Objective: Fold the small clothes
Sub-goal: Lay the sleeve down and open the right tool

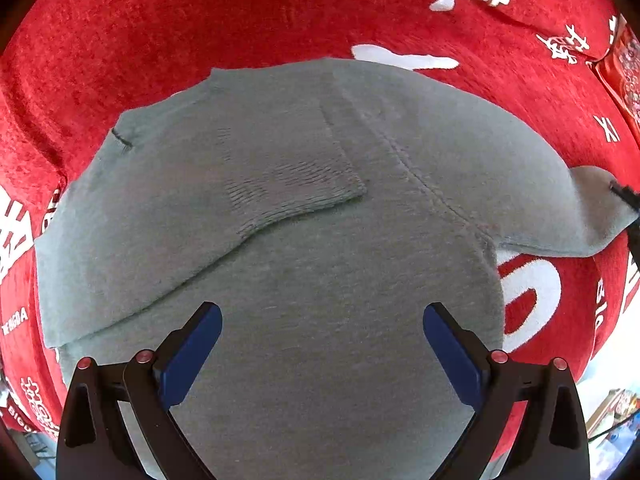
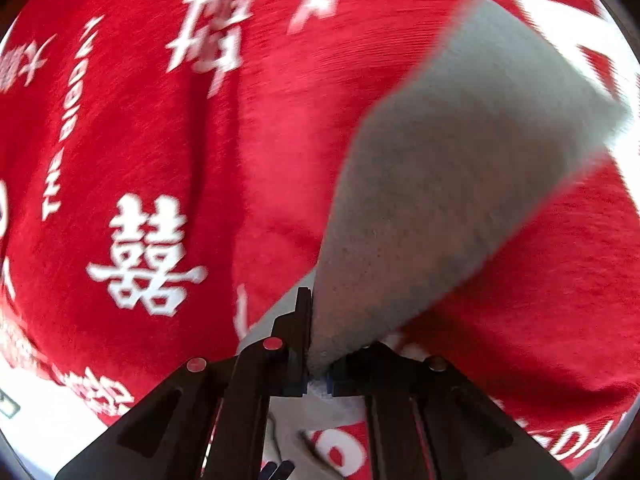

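A small grey knit sweater (image 1: 304, 208) lies flat on a red cloth (image 1: 160, 20) with white characters. One sleeve (image 1: 288, 184) is folded across its body. My left gripper (image 1: 322, 314) hovers straight above the sweater's lower part, open, with nothing between its blue pads (image 1: 192, 360). The other sleeve (image 1: 600, 208) stretches out to the right edge, where a black fingertip of the right gripper (image 1: 624, 194) pinches its end. In the right wrist view my right gripper (image 2: 316, 344) is shut on that grey sleeve (image 2: 440, 184), which rises off the red cloth (image 2: 160, 140) and runs to the upper right.
The red cloth covers nearly the whole surface in both views. A patterned red box (image 1: 626, 76) sits at the far right edge of the left wrist view. A bright floor area (image 1: 612, 408) shows past the cloth's lower right edge.
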`<action>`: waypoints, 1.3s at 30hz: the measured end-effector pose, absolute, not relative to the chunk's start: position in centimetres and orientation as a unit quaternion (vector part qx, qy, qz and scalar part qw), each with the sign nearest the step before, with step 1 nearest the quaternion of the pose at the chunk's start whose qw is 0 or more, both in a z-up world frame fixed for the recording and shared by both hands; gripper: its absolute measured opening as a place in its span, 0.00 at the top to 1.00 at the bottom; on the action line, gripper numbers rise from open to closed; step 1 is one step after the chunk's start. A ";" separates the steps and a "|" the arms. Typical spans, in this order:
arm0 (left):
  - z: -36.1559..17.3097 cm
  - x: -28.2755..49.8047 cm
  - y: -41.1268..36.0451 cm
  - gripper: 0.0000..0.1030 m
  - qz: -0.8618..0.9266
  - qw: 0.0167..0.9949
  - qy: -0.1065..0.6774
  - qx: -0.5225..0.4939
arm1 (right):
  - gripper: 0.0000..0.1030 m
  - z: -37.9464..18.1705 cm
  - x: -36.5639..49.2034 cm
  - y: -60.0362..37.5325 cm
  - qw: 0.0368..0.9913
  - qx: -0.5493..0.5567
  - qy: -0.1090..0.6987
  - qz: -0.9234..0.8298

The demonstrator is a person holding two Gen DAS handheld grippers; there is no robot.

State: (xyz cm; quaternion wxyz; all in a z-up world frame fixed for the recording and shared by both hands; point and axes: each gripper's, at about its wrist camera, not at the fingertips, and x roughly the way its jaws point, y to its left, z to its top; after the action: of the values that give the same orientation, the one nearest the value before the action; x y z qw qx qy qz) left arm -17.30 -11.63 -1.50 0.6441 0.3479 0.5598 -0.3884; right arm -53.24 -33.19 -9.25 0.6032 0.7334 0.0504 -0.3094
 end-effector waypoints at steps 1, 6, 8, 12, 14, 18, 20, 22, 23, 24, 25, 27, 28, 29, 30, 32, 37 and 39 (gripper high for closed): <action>-1.5 -17.1 -11.5 0.02 -0.387 0.645 0.561 0.346 | 0.94 -8.4 -52.3 -33.2 0.614 0.728 0.052 -0.300; -1.4 -15.3 -10.4 0.02 -0.377 0.653 0.568 0.330 | 0.94 -3.8 -45.7 -33.4 0.679 0.687 0.080 -0.247; -1.3 -14.7 -9.9 0.02 -0.374 0.656 0.570 0.323 | 0.94 -2.3 -42.8 -33.2 0.702 0.667 0.099 -0.227; -0.8 -12.7 -8.3 0.02 -0.363 0.670 0.572 0.305 | 0.94 1.1 -35.2 -31.8 0.758 0.608 0.152 -0.183; -0.7 -11.2 -7.0 0.02 -0.351 0.678 0.576 0.293 | 0.94 2.2 -30.9 -30.5 0.781 0.575 0.184 -0.158; -0.6 -8.5 -4.4 0.02 -0.325 0.693 0.582 0.275 | 0.94 2.6 -23.4 -27.1 0.806 0.523 0.253 -0.115; -0.7 -7.1 -3.0 0.02 -0.312 0.700 0.584 0.268 | 0.94 1.7 -19.7 -24.9 0.807 0.505 0.292 -0.092; -0.7 -5.8 -1.4 0.02 -0.299 0.707 0.586 0.259 | 0.94 0.3 -16.9 -22.8 0.802 0.495 0.325 -0.074; -0.8 -5.0 -0.7 0.02 -0.292 0.710 0.589 0.254 | 0.94 -0.5 -15.9 -22.1 0.798 0.491 0.341 -0.071; -0.9 -4.1 0.3 0.02 -0.282 0.714 0.592 0.247 | 0.94 -1.2 -14.9 -21.4 0.793 0.487 0.358 -0.072; -1.0 -3.7 0.6 0.02 -0.278 0.716 0.593 0.244 | 0.94 -2.4 -13.9 -20.5 0.786 0.481 0.381 -0.075; -1.1 -2.5 1.8 0.02 -0.267 0.722 0.593 0.237 | 0.90 -4.0 -13.0 -19.5 0.769 0.475 0.419 -0.090; -1.1 -2.0 2.3 0.02 -0.263 0.725 0.592 0.235 | 0.90 -4.6 -12.9 -19.5 0.761 0.479 0.428 -0.096; -1.1 -1.5 2.8 0.02 -0.258 0.727 0.592 0.233 | 0.89 -4.9 -13.0 -19.4 0.753 0.483 0.434 -0.102; -1.2 -0.9 3.4 0.02 -0.254 0.729 0.593 0.229 | 0.77 -5.1 -13.4 -19.4 0.748 0.494 0.431 -0.105; -1.3 0.0 3.8 0.02 -0.250 0.732 0.593 0.223 | 0.52 -4.8 -14.6 -19.6 0.745 0.515 0.409 -0.107; -1.1 2.2 5.2 0.02 -0.254 0.740 0.593 0.188 | 0.45 -4.1 -17.6 -21.7 0.729 0.547 0.361 -0.198; -1.0 2.9 5.7 0.02 -0.263 0.739 0.597 0.167 | 0.74 -3.9 -17.6 -22.4 0.723 0.553 0.349 -0.224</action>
State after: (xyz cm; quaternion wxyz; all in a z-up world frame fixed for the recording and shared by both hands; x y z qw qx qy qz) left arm 2.90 5.65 -1.01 0.7392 0.1672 0.5971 -0.2629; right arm -17.63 -22.35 -3.91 0.7225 0.5535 0.3488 -0.2236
